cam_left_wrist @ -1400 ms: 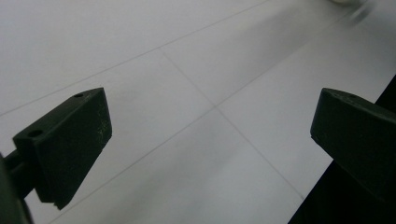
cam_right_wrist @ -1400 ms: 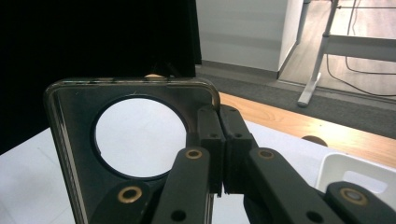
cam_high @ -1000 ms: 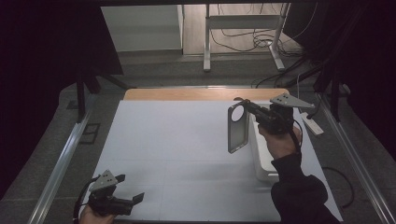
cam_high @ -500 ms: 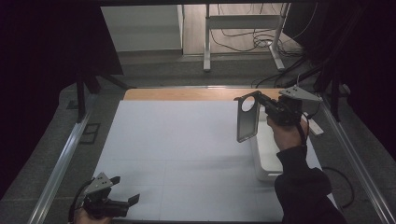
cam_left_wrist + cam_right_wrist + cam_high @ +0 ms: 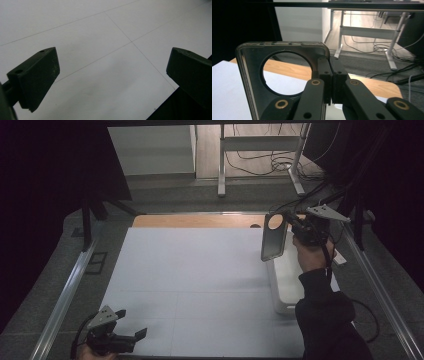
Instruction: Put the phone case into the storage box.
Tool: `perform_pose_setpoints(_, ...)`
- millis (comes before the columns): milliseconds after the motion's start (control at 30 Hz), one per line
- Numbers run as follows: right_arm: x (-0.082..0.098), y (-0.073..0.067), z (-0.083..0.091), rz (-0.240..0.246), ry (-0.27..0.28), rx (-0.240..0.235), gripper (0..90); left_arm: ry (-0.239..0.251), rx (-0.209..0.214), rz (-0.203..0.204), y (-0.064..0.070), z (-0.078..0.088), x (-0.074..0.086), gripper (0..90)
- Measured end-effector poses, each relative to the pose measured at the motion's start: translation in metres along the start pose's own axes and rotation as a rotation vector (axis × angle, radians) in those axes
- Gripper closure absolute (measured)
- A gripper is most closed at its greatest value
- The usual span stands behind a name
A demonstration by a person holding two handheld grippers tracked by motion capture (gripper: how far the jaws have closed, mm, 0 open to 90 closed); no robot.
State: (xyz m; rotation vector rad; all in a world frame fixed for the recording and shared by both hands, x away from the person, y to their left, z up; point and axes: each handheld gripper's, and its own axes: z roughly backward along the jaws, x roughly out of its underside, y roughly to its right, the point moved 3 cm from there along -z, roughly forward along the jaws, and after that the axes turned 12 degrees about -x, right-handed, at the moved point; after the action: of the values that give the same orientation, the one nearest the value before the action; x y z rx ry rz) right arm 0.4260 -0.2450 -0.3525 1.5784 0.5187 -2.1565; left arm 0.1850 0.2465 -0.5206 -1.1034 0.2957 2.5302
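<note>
A dark phone case (image 5: 273, 238) with rounded corners and a large round camera hole hangs upright above the table's (image 5: 200, 270) far right corner, over a white tray (image 5: 287, 285). The right gripper (image 5: 292, 227) pinches its edge between closed jaws. The left gripper (image 5: 132, 325), jaws wide and empty, sits at the near left corner.

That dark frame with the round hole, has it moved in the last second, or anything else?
Yes. The right tool, shut on the frame, carried it toward the table's far right corner, off the white box. The grip did not change. The left tool stayed open, low at the near left edge, holding nothing.
</note>
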Motion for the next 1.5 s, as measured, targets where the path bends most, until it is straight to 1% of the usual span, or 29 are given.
perform_pose_setpoints(267, -0.002, 0.013, -0.008, 0.009, 0.002, 0.066, 89.0, -0.004, -0.005, -0.005, 0.0, 0.0, 0.0, 0.0)
perform_pose_setpoints(400, -0.003, 0.019, -0.012, 0.004, 0.01, 0.094, 89.0, -0.004, -0.014, -0.009, 0.001, 0.0, 0.0, 0.0)
perform_pose_setpoints(467, -0.002, 0.023, -0.014, 0.007, 0.008, 0.115, 89.0, -0.007, -0.023, -0.014, 0.001, 0.0, 0.0, 0.0)
perform_pose_setpoints(500, -0.002, 0.024, -0.015, 0.005, 0.003, 0.117, 89.0, -0.008, -0.024, -0.014, 0.001, 0.0, 0.0, 0.0)
perform_pose_setpoints(833, 0.0, 0.039, -0.026, 0.002, 0.017, 0.211, 89.0, -0.022, -0.021, -0.026, 0.002, -0.002, 0.0, 0.0)
perform_pose_setpoints(900, 0.002, 0.042, -0.029, -0.004, 0.018, 0.227, 89.0, -0.024, -0.02, -0.027, 0.002, -0.002, 0.0, 0.0)
perform_pose_setpoints(1000, 0.005, 0.046, -0.033, -0.01, 0.02, 0.265, 89.0, -0.025, -0.018, -0.031, 0.002, -0.002, 0.0, 0.0)
perform_pose_setpoints(1033, 0.005, 0.047, -0.034, -0.011, 0.029, 0.272, 89.0, -0.025, -0.017, -0.031, 0.002, -0.002, 0.0, 0.0)
perform_pose_setpoints(1100, 0.006, 0.048, -0.034, -0.015, 0.027, 0.275, 89.0, -0.026, -0.014, -0.031, 0.002, -0.003, 0.0, 0.0)
perform_pose_setpoints(1133, 0.007, 0.05, -0.037, -0.014, 0.036, 0.288, 89.0, -0.028, -0.014, -0.031, 0.003, -0.003, 0.0, 0.0)
perform_pose_setpoints(1167, 0.007, 0.05, -0.037, -0.014, 0.036, 0.288, 89.0, -0.028, -0.014, -0.031, 0.003, -0.003, 0.0, 0.0)
perform_pose_setpoints(1233, 0.009, 0.051, -0.04, -0.008, 0.034, 0.314, 89.0, -0.029, -0.015, -0.031, 0.003, -0.003, 0.0, 0.0)
perform_pose_setpoints(1333, 0.01, 0.052, -0.041, -0.008, 0.028, 0.318, 89.0, -0.03, -0.014, -0.032, 0.003, -0.003, 0.0, 0.0)
perform_pose_setpoints(1500, 0.015, 0.052, -0.047, -0.009, 0.039, 0.343, 88.9, -0.033, -0.015, -0.036, 0.003, -0.003, 0.0, 0.0)
